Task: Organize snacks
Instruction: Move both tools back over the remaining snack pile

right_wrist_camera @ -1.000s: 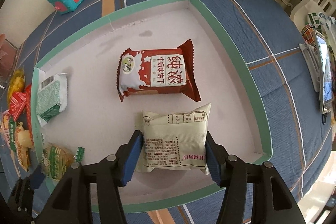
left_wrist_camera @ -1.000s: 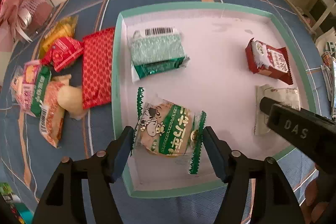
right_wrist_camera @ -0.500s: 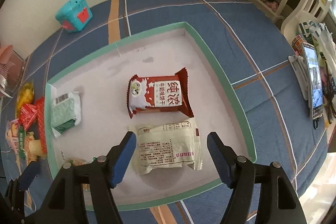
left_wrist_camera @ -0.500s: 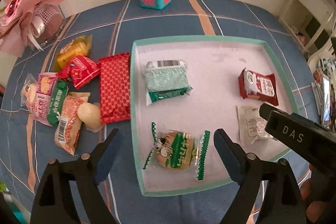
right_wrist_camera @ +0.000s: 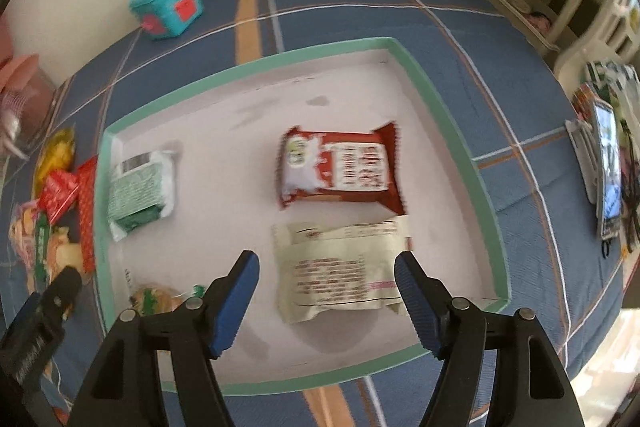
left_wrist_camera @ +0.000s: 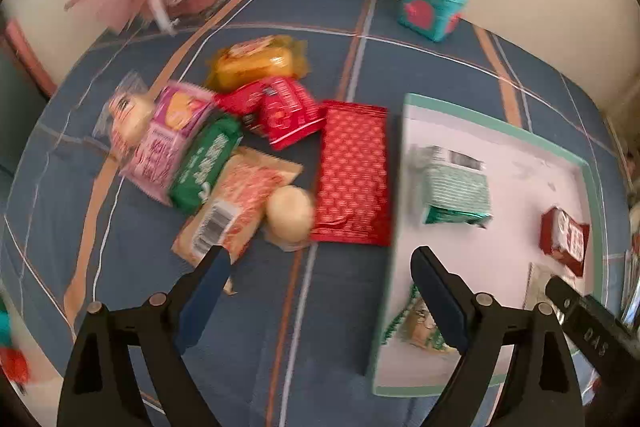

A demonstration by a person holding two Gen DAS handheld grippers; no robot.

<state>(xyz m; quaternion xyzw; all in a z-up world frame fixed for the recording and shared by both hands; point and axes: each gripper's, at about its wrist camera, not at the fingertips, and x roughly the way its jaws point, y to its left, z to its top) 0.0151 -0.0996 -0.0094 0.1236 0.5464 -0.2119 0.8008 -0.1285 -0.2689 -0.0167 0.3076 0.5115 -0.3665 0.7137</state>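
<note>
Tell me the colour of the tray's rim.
Mint green, around a pale pink-white floor. The tray rim shows best in the right wrist view.

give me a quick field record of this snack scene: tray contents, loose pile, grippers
tray: green-rimmed tray on a blue plaid cloth
in tray: green packet, red milk-biscuit packet, cream packet, green-striped snack
loose pile: snacks left of the tray, long red packet nearest it
left gripper: jaws opening, empty, above the cloth
right gripper: open, above the cream packet
</note>
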